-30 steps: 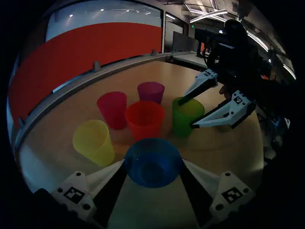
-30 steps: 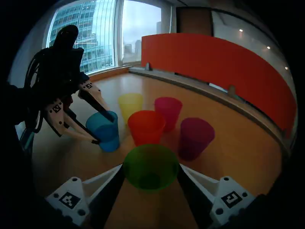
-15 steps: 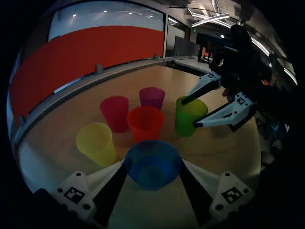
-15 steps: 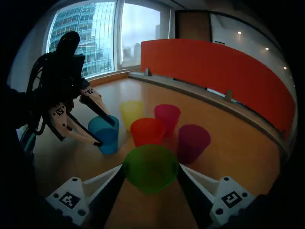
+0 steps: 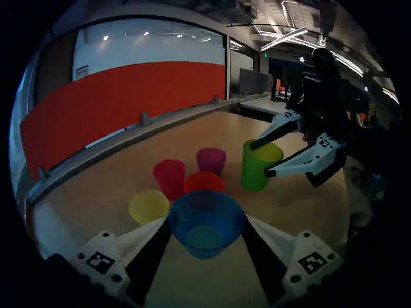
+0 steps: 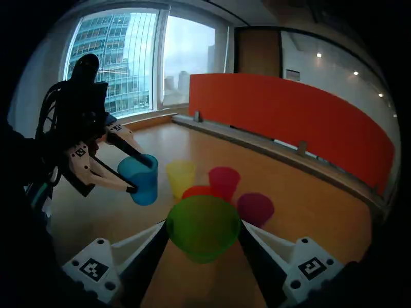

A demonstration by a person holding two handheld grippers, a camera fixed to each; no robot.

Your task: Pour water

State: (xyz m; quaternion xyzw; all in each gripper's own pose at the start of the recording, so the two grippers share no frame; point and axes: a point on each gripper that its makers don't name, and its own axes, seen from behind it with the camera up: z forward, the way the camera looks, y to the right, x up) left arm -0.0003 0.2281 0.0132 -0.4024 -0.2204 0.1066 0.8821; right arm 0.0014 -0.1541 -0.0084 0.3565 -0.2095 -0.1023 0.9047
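— Wooden desk first, then: where are the cups for pouring?
— Up front, the blue cup is upright, pinched on both sides by the left tool. The right tool clamps the green cup the same way.
— Around them?
— Just past the blue one, a yellow cup, pink cup, orange cup and purple cup stand clustered on the desk (the orange one partly hidden).
— Farther out?
— Along the desk's far edge runs a red panel; tall windows lie beyond.
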